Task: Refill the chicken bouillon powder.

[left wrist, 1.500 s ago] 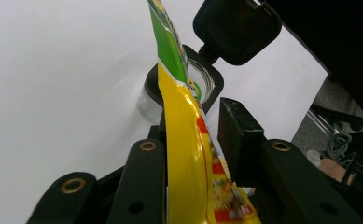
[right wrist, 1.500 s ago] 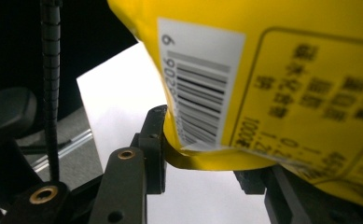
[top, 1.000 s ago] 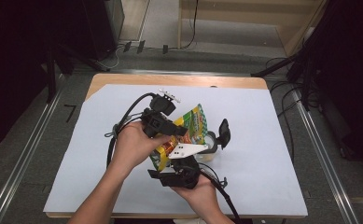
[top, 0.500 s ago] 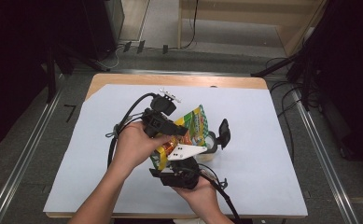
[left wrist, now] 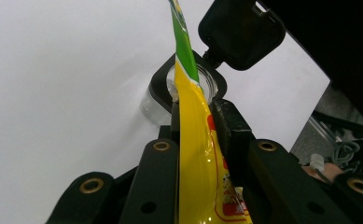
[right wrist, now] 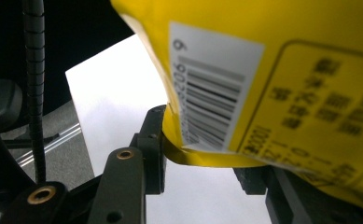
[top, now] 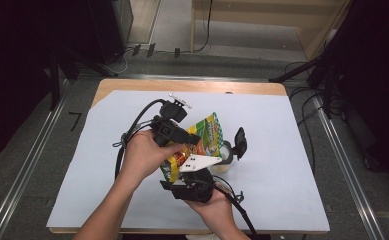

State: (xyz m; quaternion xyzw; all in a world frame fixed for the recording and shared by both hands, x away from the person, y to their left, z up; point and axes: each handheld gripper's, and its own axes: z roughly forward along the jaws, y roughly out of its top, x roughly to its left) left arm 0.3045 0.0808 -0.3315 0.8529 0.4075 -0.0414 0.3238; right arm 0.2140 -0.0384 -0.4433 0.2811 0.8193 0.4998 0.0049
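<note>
The jaws of the left gripper (left wrist: 195, 135) pinch the yellow snack bag (top: 200, 140) above the open clear container (top: 226, 155) on the table (top: 292, 150), while the right gripper (right wrist: 202, 168), whose jaws have just been closing, grips its bottom corner: pouring seems underway, next tilting the mouth squarely over the opening.

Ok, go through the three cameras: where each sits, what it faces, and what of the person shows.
High view: above the table, looking forward and down; both forearms, left gripper and right gripper on the yellow pouch.
Left gripper view: rides that gripper, looking along its jaws, shut on the pouch, toward the clear container.
Right gripper view: looks along its jaws at the pouch's barcode side.
Shared: pouch.
</note>
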